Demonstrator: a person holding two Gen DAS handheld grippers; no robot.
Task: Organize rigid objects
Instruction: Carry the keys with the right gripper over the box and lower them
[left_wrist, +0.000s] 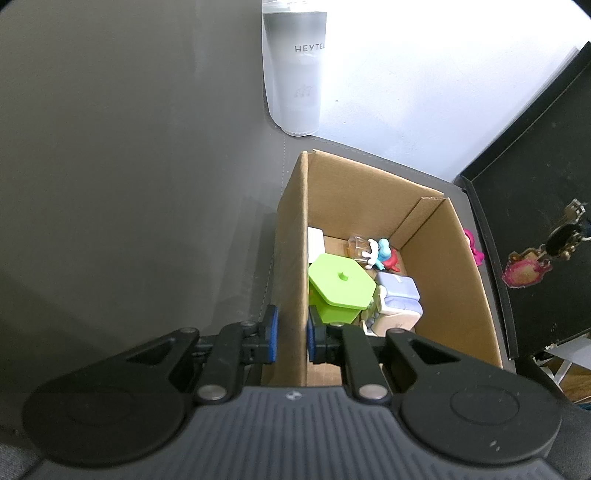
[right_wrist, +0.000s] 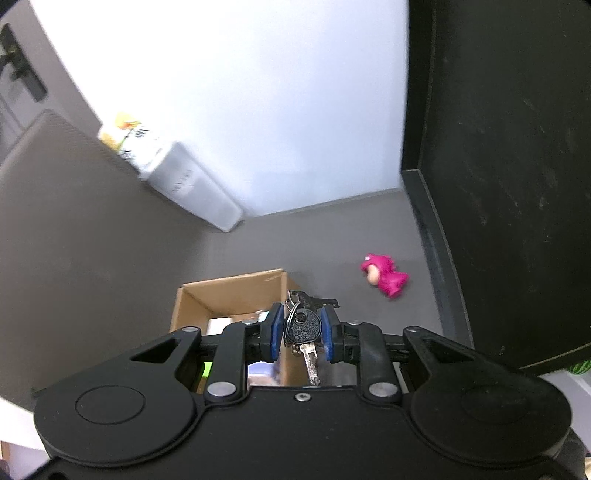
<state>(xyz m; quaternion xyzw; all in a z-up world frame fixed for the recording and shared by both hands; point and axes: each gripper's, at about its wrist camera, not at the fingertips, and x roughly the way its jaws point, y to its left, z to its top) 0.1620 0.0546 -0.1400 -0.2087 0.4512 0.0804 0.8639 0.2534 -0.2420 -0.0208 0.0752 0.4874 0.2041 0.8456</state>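
Note:
An open cardboard box (left_wrist: 291, 236) stands on the dark grey table. It holds a green lidded container (left_wrist: 341, 286), a lilac and white toy (left_wrist: 397, 299), a small blue, white and red figure (left_wrist: 380, 254) and a clear item. My left gripper (left_wrist: 291, 332) is shut on the box's left wall. My right gripper (right_wrist: 303, 330) is shut on a bunch of keys (right_wrist: 304, 326), held in the air above the box (right_wrist: 236, 291). The keys also show in the left wrist view (left_wrist: 565, 232) with a pink charm (left_wrist: 526, 271). A pink toy (right_wrist: 384, 275) lies on the table right of the box.
A frosted tumbler (left_wrist: 295, 70) stands at the table's back, near the white wall. A black monitor (right_wrist: 498, 166) stands at the right. A grey mat edge with stitching runs beside the box.

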